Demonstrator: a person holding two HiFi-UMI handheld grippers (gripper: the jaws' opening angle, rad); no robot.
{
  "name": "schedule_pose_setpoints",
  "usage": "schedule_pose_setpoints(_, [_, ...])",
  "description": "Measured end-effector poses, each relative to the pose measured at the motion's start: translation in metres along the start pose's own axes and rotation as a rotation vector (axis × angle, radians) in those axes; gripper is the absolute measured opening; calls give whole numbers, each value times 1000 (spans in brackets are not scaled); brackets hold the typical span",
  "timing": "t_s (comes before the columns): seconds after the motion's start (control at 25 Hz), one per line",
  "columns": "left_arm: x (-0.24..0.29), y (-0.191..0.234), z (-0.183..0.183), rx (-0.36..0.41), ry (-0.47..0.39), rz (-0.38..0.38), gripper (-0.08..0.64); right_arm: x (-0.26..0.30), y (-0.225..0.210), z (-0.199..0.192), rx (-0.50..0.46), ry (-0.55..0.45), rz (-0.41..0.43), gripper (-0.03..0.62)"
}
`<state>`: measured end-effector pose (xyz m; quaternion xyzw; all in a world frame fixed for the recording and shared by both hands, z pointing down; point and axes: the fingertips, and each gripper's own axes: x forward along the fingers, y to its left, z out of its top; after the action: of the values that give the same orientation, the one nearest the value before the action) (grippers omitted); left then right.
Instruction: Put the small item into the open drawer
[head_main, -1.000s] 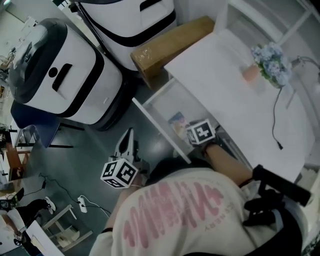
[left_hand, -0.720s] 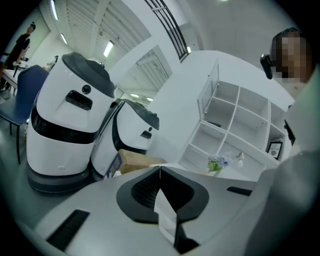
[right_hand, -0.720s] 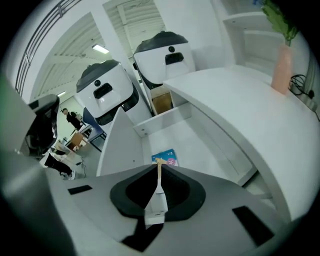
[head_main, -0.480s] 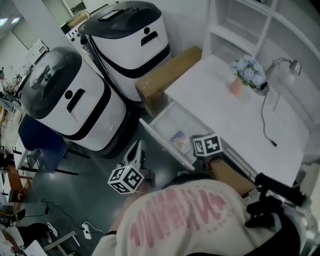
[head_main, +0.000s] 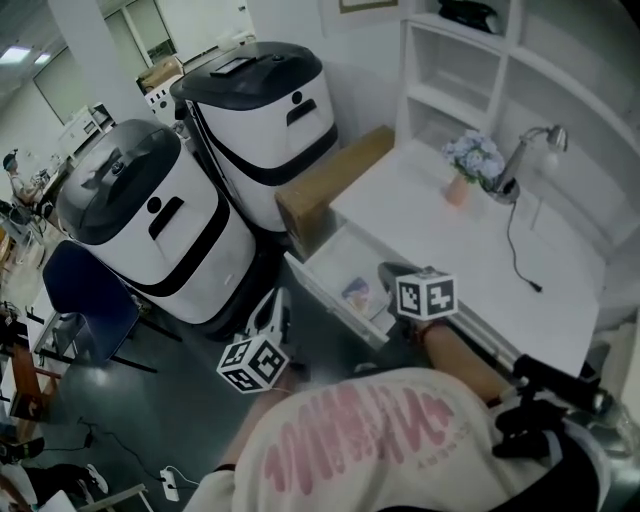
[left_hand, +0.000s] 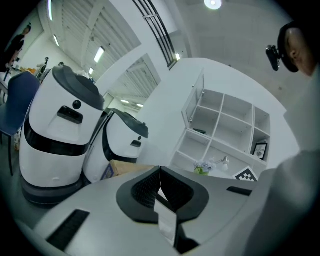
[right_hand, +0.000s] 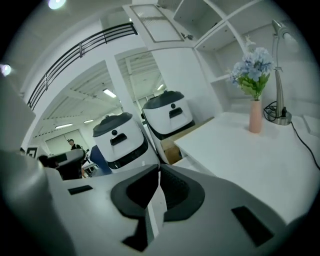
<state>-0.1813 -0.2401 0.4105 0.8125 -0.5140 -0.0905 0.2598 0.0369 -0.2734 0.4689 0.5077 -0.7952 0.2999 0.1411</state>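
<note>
Right tool (right_hand: 159, 170) is pinched fully closed with nothing in it: the two dark pads meet at the tip and there's only air past them. In the head view it hangs over the right end of the open drawer (head_main: 331, 298), with its marker cube right at the tabletop (head_main: 470, 255) edge. The item (head_main: 357, 293) lies flat on the drawer bottom, just left of that tool's tip and not touching it. Can't tell how far the tool is above it, and the right gripper view doesn't show the item at all, just the tabletop edge and what's beyond. Left tool (left_hand: 160, 173) is closed too, also empty. It sits out over the floor (head_main: 180, 395) on the outer side of the drawer front, so the front wall is between it and the item. Further out, a long cardboard box (head_main: 330, 185) leans at the drawer's far end, against the tabletop corner. Behind that stand two big white-and-black machines (head_main: 150, 235). On the tabletop there's a pink vase (head_main: 457, 191) of flowers with a desk lamp (head_main: 528, 143) beside it, and white shelves (head_main: 465, 70) above.
</note>
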Motion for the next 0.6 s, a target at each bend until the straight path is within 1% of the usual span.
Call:
schedule_pose_setpoints(0.12, [-13,-7,7,2,-16,-17,31,-20,14,18,4,-86,8,29])
schedule_pose_setpoints(0.24, [-25,-15,13,16,-34,-34,31,-40,23,27,4,-155,7,29])
schedule_pose_setpoints(0.4, [-41,-28,19,46,-61,-57,31,-61,31,28,3,-195,9,29])
schedule_pose_setpoints(0.6, [-59,-37,17,59,-62,-63,31,-84,40,27,-9,-245,0,29])
